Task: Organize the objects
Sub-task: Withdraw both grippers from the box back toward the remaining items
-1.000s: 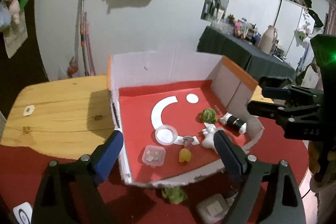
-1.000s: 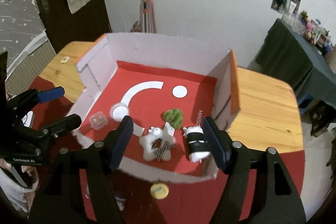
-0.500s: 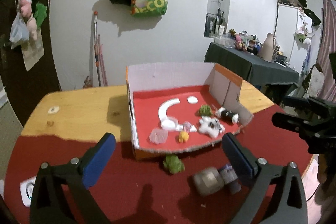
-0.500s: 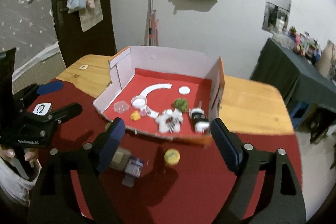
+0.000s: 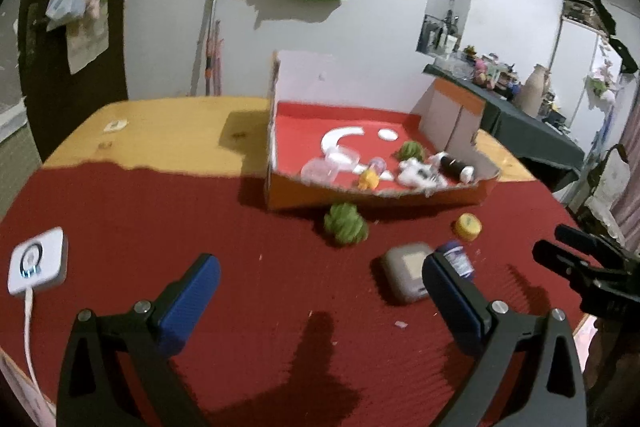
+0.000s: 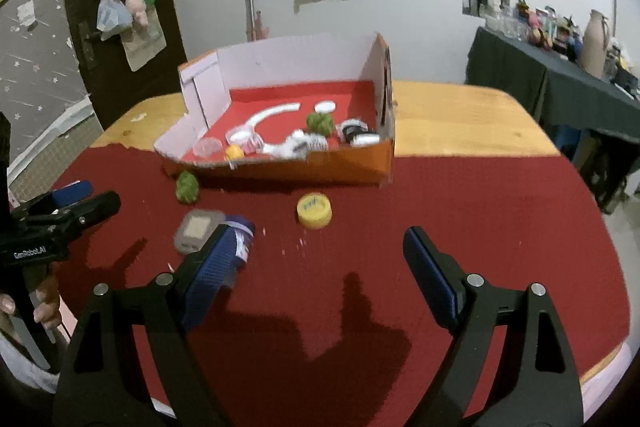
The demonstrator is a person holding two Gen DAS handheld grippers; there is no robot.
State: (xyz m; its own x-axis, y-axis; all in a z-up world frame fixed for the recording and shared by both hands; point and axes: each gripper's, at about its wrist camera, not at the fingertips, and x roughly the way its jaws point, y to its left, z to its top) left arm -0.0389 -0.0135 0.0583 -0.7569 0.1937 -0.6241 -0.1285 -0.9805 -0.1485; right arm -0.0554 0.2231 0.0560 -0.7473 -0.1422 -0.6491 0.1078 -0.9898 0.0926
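Note:
An open cardboard box (image 5: 376, 198) with a red floor stands at the middle of the table. It holds a white star plush (image 5: 418, 174), a black and white roll (image 5: 454, 167), a green ball and small lids. On the red cloth in front of the box lie a green plush ball (image 5: 346, 223), a yellow cap (image 5: 467, 227), a grey square case (image 5: 406, 277) and a small bottle (image 5: 456, 259). My left gripper (image 5: 320, 263) hovers open and empty over the cloth. The right gripper (image 6: 320, 233) is also open and empty, with the yellow cap (image 6: 314, 211) just beyond it and the bottle (image 6: 242, 239) by its left finger.
A white device (image 5: 36, 261) with a cable lies on the cloth at the far left. Bare wooden tabletop (image 5: 160, 131) flanks the box. A dark side table (image 6: 560, 83) with clutter stands at the right. A person's hand (image 6: 44, 307) holds the left gripper.
Both grippers drew back from over the box and sank toward the red cloth. Their jaws stand wider. The loose items in front of the box came into full view.

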